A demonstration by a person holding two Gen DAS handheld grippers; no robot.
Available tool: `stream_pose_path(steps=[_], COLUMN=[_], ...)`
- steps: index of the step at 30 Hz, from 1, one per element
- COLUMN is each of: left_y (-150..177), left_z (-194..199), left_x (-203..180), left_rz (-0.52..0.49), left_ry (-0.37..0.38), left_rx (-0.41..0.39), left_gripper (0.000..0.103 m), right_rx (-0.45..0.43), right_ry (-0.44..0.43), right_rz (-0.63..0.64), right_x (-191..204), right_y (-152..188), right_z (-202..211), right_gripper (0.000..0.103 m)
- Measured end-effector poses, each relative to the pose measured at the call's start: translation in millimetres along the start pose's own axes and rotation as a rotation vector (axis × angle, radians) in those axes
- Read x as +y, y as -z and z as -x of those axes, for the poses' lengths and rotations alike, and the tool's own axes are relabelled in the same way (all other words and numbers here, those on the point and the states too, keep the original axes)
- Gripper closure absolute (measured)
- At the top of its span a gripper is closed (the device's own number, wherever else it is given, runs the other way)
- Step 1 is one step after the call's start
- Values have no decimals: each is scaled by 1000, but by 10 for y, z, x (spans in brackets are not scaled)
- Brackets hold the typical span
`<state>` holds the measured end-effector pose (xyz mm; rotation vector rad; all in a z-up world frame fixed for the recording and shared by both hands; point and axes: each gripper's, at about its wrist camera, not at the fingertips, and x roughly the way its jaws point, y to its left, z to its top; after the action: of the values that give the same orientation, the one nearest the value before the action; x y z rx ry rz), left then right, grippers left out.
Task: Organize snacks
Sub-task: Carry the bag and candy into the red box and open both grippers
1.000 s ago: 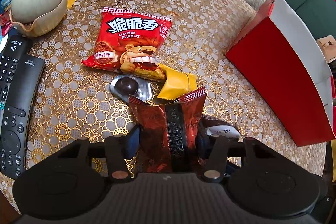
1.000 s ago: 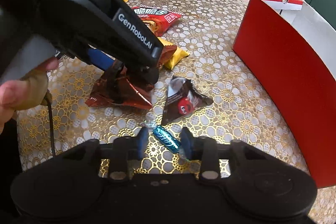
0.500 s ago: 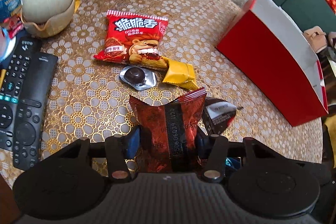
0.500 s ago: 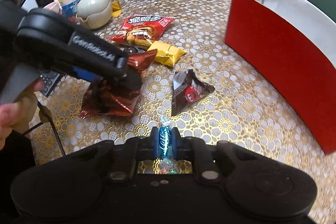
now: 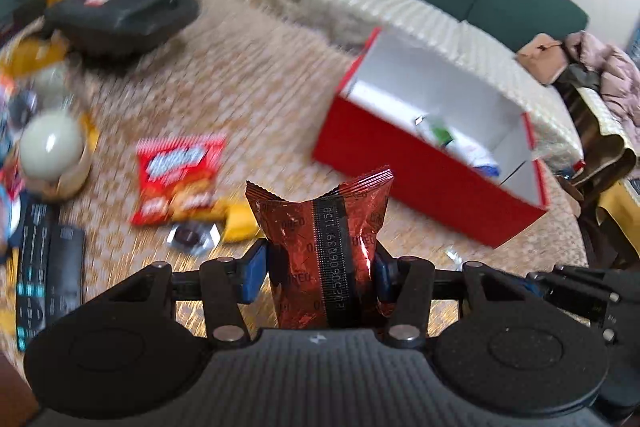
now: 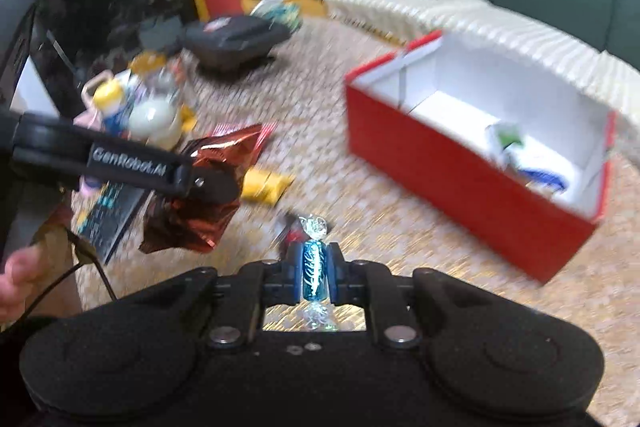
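Left gripper is clamped on a dark red snack bag, right gripper pinches a blue candy. Both held above the table; red box sits around 2 o'clock, a few packets inside.
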<state>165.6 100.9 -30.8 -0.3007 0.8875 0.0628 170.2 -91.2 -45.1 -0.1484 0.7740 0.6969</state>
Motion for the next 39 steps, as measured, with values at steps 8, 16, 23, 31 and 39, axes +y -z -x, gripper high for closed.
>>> stream_pose_path(steps=[8, 16, 23, 31, 39], left_y=[-443, -797, -984, -1121, -1127], left_z=[66, -141, -483, -1025, -1451], left_x=[-530, -969, -1193, -1334, -1396], left_rz=[-139, -238, -277, -294, -322], left_ry=[-1, -11, -14, -41, -52], left_rx=[-84, -104, -70, -1, 49], left_gripper=[52, 52, 52, 52, 52], right_rx=[-107, -147, -137, -63, 19], right_ry=[77, 139, 178, 205, 230], right_rz=[-53, -59, -102, -138, -155], right_x=[-436, -831, -1163, -1473, -1597], right_y=[-327, -573, -665, -734, -682], right_z=[288, 299, 153, -211, -612], right_gripper=[91, 91, 91, 91, 91])
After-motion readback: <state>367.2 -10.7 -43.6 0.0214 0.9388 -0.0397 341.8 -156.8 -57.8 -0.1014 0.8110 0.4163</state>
